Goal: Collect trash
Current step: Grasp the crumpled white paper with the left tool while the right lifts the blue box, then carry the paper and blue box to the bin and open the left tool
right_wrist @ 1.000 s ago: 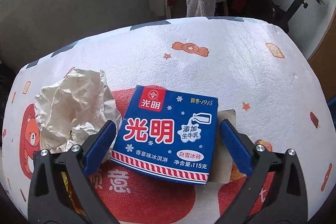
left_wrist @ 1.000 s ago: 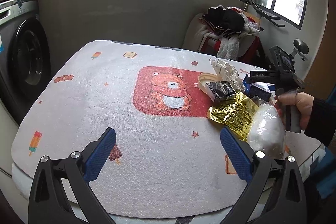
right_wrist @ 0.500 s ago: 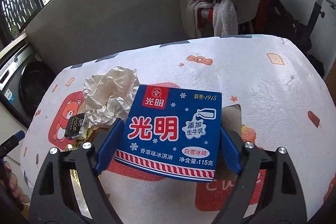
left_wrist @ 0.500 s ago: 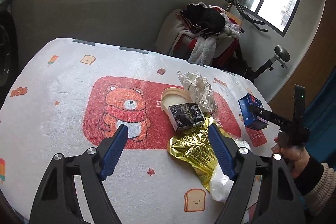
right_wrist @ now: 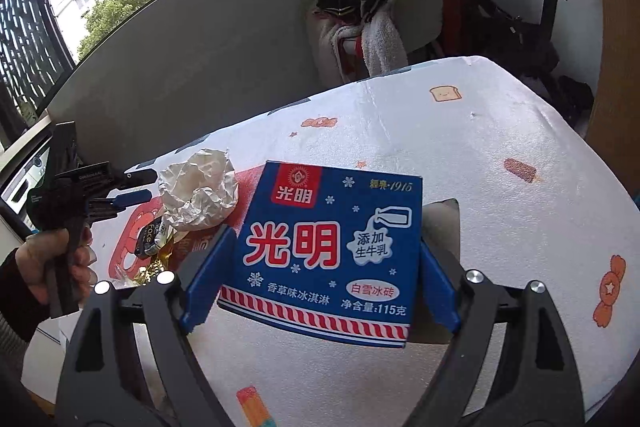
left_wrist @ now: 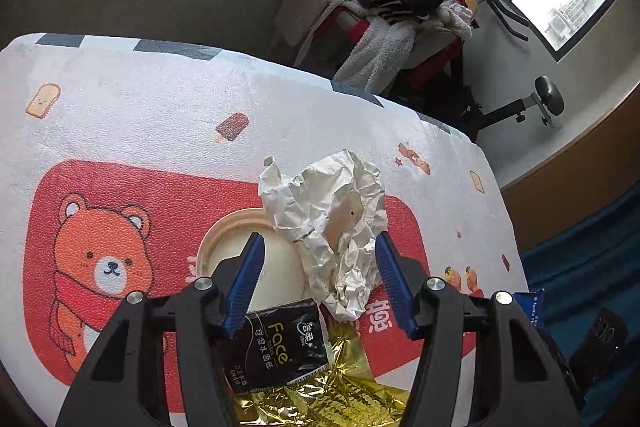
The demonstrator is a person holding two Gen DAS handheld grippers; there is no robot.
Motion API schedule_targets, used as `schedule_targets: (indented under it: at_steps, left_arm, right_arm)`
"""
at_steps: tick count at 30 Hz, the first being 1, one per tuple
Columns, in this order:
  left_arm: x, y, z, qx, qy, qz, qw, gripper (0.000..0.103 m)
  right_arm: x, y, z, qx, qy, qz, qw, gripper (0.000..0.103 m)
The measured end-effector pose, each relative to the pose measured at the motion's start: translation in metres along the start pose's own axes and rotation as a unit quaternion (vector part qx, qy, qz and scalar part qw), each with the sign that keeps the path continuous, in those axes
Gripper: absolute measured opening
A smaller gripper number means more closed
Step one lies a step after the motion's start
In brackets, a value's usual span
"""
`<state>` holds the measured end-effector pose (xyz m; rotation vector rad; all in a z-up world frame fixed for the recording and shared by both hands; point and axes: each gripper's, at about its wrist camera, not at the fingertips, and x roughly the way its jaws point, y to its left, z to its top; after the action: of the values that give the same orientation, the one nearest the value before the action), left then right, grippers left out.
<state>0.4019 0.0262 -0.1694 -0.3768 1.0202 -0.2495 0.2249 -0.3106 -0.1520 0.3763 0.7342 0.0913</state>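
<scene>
Directly ahead of your left gripper, jaws closing, the crumpled white paper lies between its fingers at frame centre, untouched; your right gripper clamps the blue ice-cream carton.

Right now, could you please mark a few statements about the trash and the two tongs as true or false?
1. The right tongs hold the blue ice cream box. True.
2. The left tongs are clamped on the gold foil wrapper. False: they are closing around the crumpled white paper, not yet pressing it.
3. The black tissue packet lies partly on the gold foil wrapper. True.
4. The round lid is red. False: it is cream.
</scene>
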Motion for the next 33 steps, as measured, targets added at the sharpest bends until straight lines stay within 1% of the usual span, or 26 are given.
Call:
schedule_targets:
  at_steps: [1,3,4,5,7,11,14,17,19,27,33]
  left_arm:
    - [0.007,-0.002,0.001,0.003,0.005,0.01,0.9999,0.055]
    - [0.018,-0.004,0.0,0.008,0.017,0.015,0.9997,0.034]
    - [0.02,-0.005,-0.002,0.011,0.022,0.021,0.9995,0.016]
    - [0.019,-0.007,-0.004,0.012,0.019,0.025,0.9994,0.013]
    - [0.008,-0.015,-0.006,0.03,0.001,0.018,0.9994,0.012]
    - [-0.027,-0.044,-0.008,0.079,-0.035,0.005,0.9962,0.012]
    - [-0.056,-0.061,-0.012,0.099,-0.056,-0.003,0.9935,0.012]
    - [-0.082,-0.072,-0.023,0.111,-0.072,-0.004,0.9912,0.012]
    - [-0.099,-0.077,-0.035,0.115,-0.085,-0.004,0.9897,0.012]
    - [-0.15,-0.083,-0.093,0.124,-0.106,-0.007,0.9865,0.012]
    - [-0.189,-0.073,-0.141,0.114,-0.113,-0.025,0.9868,0.012]
  right_arm:
    - [-0.003,-0.002,-0.002,0.001,-0.001,0.0,1.0,0.084]
    - [-0.006,-0.004,-0.004,0.004,0.0,0.0,1.0,0.084]
    - [-0.008,-0.005,-0.005,0.006,0.001,0.001,1.0,0.084]
    - [-0.01,-0.006,-0.006,0.008,0.001,0.001,1.0,0.084]
    - [-0.015,-0.006,-0.008,0.008,0.001,0.003,1.0,0.084]
    - [-0.026,0.001,-0.008,-0.006,-0.005,0.0,1.0,0.084]
    - [-0.035,0.008,-0.007,-0.01,-0.01,0.006,1.0,0.084]
    - [-0.048,0.017,-0.009,-0.018,-0.014,0.01,1.0,0.084]
    - [-0.056,0.023,-0.012,-0.026,-0.013,0.014,0.999,0.084]
    - [-0.085,0.047,-0.034,-0.06,-0.002,0.024,0.998,0.084]
    - [-0.101,0.064,-0.06,-0.086,0.009,0.036,0.996,0.084]
